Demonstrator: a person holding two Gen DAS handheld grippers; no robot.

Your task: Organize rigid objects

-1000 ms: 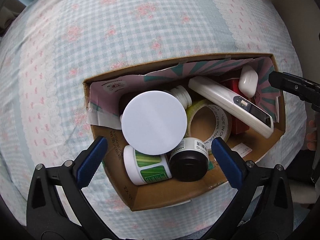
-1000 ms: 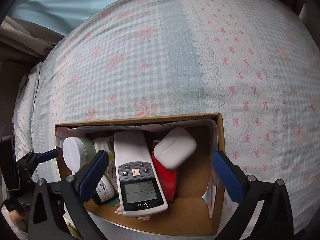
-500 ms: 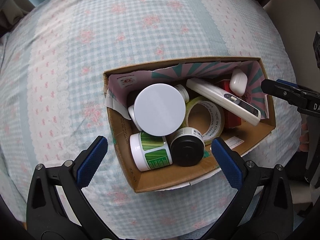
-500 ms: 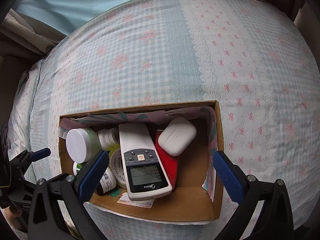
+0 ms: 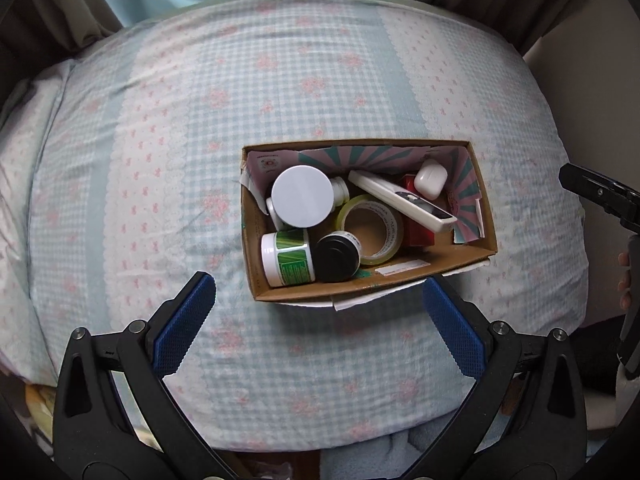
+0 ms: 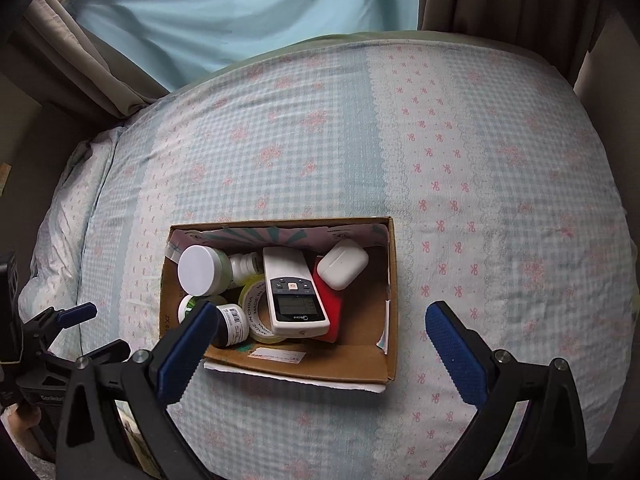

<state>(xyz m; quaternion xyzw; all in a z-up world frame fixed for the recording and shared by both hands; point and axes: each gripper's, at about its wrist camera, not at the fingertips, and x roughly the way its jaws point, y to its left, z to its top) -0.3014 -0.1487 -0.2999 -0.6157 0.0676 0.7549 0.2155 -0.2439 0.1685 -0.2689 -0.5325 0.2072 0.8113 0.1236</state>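
Observation:
A cardboard box point(image 5: 416, 276) point(image 6: 352, 364) sits on the bed. It holds a white-lidded jar point(image 5: 303, 196) point(image 6: 197, 270), a green-labelled tub point(image 5: 286, 258), a black-lidded jar point(image 5: 336, 258), a tape roll point(image 5: 372, 228) point(image 6: 256, 312), a white remote point(image 5: 400, 200) point(image 6: 294, 292), a red box point(image 5: 418, 232) point(image 6: 330, 308) and a white earbud case point(image 5: 430, 179) point(image 6: 345, 263). My left gripper point(image 5: 320, 320) is open and empty, above the box's near edge. My right gripper point(image 6: 320, 348) is open and empty, above the box's near side.
The bed point(image 5: 200, 120) point(image 6: 500, 160) has a blue checked cover with pink bows. A light blue curtain point(image 6: 240, 12) and brown drapes point(image 6: 92, 64) hang behind it. The right gripper point(image 5: 600, 196) shows at the right edge; the left gripper point(image 6: 60, 320) shows at lower left.
Both grippers have pulled up and back from the box, which now looks smaller and farther. Both stayed open. The objects in the box have not moved.

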